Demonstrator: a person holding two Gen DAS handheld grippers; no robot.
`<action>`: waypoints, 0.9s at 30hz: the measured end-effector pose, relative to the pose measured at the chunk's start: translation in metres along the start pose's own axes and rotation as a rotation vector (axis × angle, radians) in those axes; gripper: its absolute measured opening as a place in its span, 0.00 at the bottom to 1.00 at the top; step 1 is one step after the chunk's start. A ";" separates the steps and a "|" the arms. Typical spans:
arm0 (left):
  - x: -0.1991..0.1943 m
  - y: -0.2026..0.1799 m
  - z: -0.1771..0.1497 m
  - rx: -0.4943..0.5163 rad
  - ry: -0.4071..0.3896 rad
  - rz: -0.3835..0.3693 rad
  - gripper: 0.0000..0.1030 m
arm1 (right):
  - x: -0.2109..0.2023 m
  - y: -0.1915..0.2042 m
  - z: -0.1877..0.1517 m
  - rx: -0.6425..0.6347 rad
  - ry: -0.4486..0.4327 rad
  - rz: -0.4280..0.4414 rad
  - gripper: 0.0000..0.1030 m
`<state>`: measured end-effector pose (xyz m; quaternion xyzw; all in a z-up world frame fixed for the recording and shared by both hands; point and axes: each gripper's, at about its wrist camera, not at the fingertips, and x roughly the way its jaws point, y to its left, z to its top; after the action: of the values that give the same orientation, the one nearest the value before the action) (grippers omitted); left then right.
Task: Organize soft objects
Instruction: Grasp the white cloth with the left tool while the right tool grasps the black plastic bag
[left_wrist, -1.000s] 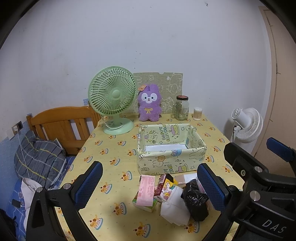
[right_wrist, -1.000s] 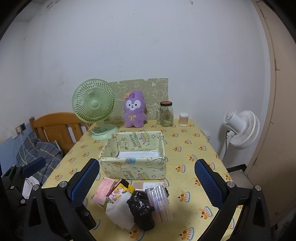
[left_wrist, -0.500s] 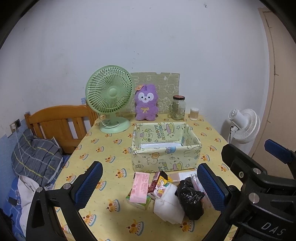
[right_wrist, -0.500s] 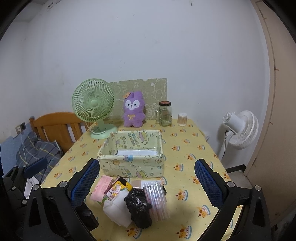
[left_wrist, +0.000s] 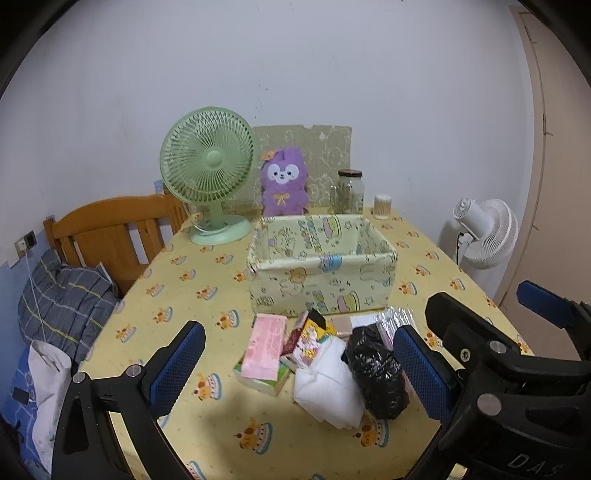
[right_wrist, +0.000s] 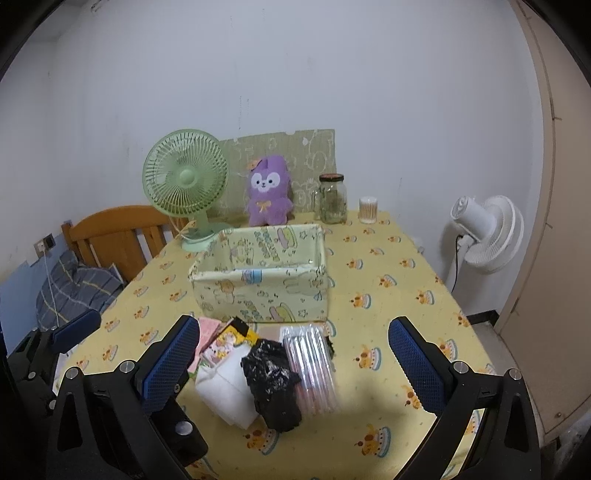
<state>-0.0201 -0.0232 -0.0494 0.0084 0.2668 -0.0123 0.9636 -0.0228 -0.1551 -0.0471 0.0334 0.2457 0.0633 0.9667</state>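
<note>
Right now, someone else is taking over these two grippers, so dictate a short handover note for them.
Left gripper: jaws open, holding nothing, above the pile.
Right gripper: jaws open, holding nothing.
Pile at the near table edge: crumpled black plastic bag, white folded cloth, pink tissue pack, clear sleeve of pink sticks.
Patterned fabric storage box behind the pile; its floor is hidden.
Done: nothing moved.
Left: move the pile's soft things, probably into the box.

"DAS", perhaps cropped, on right gripper (left_wrist: 554, 325).

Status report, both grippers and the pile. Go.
Left gripper open, empty. Right gripper open, empty. Pile untouched before the box. Nothing blocking.
</note>
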 end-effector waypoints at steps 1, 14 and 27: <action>0.002 -0.001 -0.002 0.000 0.005 -0.003 1.00 | 0.002 -0.001 -0.003 0.004 0.003 0.004 1.00; 0.043 -0.008 -0.028 -0.006 0.099 -0.034 0.98 | 0.038 -0.009 -0.031 -0.006 0.059 0.015 0.90; 0.066 -0.005 -0.052 0.017 0.166 0.012 0.95 | 0.068 0.004 -0.054 -0.027 0.146 0.057 0.72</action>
<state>0.0095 -0.0284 -0.1273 0.0191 0.3457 -0.0079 0.9381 0.0101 -0.1396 -0.1262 0.0224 0.3135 0.0963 0.9444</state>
